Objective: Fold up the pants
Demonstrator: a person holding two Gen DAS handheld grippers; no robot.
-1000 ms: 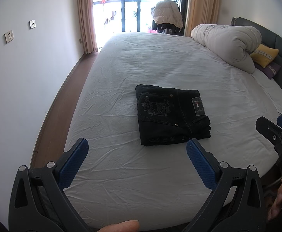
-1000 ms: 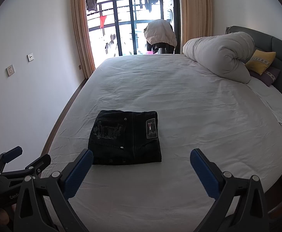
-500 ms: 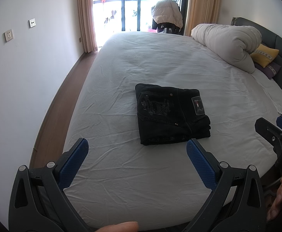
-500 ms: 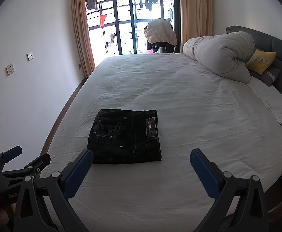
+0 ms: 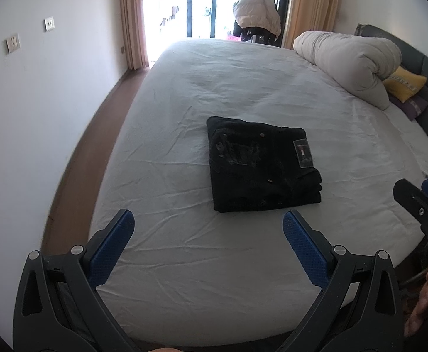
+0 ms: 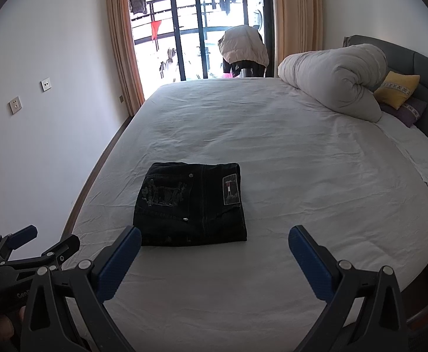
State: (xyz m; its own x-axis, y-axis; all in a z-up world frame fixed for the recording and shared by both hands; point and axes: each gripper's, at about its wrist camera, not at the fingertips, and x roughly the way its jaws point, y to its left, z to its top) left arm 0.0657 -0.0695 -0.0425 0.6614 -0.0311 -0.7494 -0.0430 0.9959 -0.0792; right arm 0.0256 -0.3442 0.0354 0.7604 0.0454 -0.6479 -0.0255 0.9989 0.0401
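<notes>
Black pants [image 5: 260, 164] lie folded into a compact rectangle on the white bed [image 5: 214, 88], a label patch on top. They also show in the right wrist view [image 6: 190, 202]. My left gripper [image 5: 208, 228] is open and empty, held above the bed's near edge, short of the pants. My right gripper [image 6: 214, 243] is open and empty, just short of the pants' near edge. Each gripper shows at the edge of the other's view: the right one [image 5: 419, 202] and the left one [image 6: 29, 243].
A rolled white duvet [image 6: 334, 82] and a yellow pillow [image 6: 397, 89] lie at the bed's far right by the grey headboard. A white wall [image 5: 37, 102] and a strip of wood floor run along the left. A balcony door [image 6: 199, 29] is beyond.
Almost nothing has changed. Both grippers stay open and drift very slightly; the folded pants lie still.
</notes>
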